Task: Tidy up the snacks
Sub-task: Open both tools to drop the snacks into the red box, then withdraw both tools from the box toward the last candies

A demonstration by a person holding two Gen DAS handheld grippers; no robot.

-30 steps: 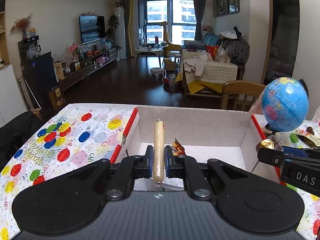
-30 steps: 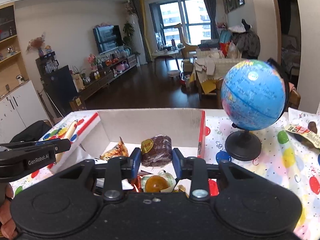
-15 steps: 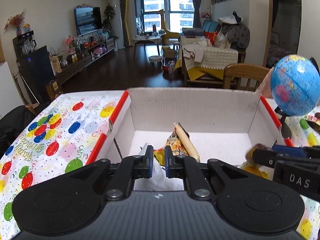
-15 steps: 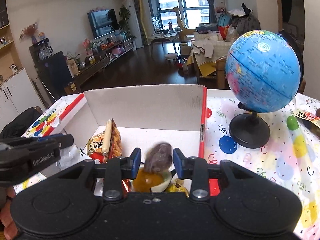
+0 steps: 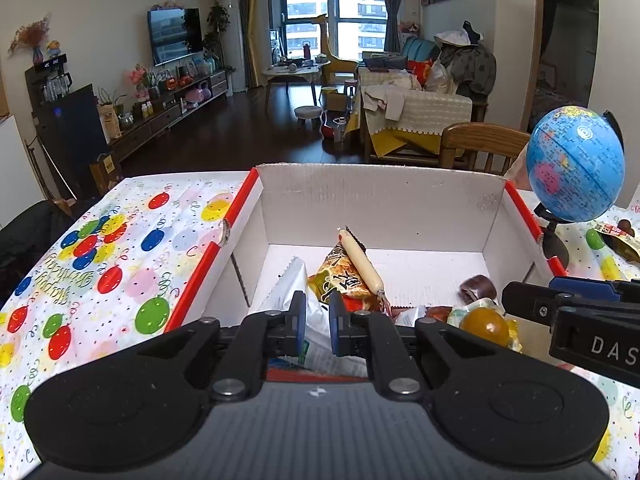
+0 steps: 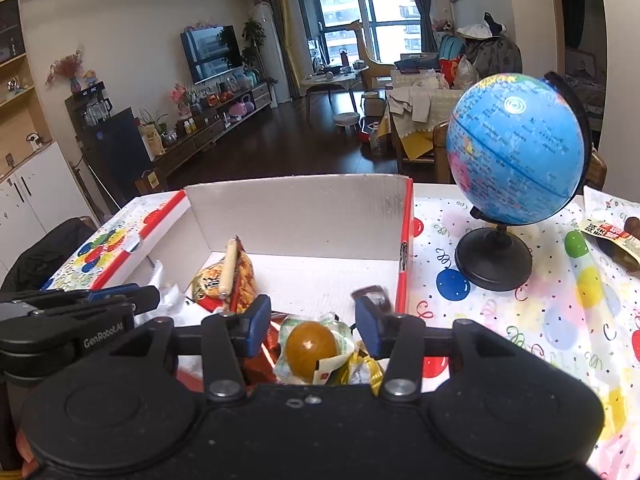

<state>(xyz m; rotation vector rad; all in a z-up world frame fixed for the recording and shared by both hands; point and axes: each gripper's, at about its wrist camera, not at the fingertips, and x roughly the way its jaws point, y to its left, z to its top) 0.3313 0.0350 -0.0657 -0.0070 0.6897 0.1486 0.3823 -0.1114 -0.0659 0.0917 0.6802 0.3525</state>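
Observation:
A white cardboard box (image 5: 380, 200) with red edges holds several snacks. A pale sausage stick (image 5: 360, 260) lies on an orange snack bag (image 5: 340, 284), with a white packet (image 5: 288, 288) to their left. My left gripper (image 5: 318, 320) hangs over the box's near left part, shut with nothing in it. My right gripper (image 6: 313, 316) is over the near right part, jaws opening and pressing on nothing. A wrapped orange sweet (image 6: 312, 344) lies below them. A brown wrapped cake (image 6: 370, 294) rests on the box floor by the right fingertip.
A blue globe (image 6: 516, 148) on a black stand sits right of the box on the balloon-print tablecloth (image 6: 500, 320). A snack packet (image 6: 608, 232) lies at the far right. A wooden chair (image 5: 476, 144) stands behind the table.
The sausage stick left my left gripper and now lies on the orange bag. The brown cake dropped from my right gripper onto the box floor, and the right jaws widened.

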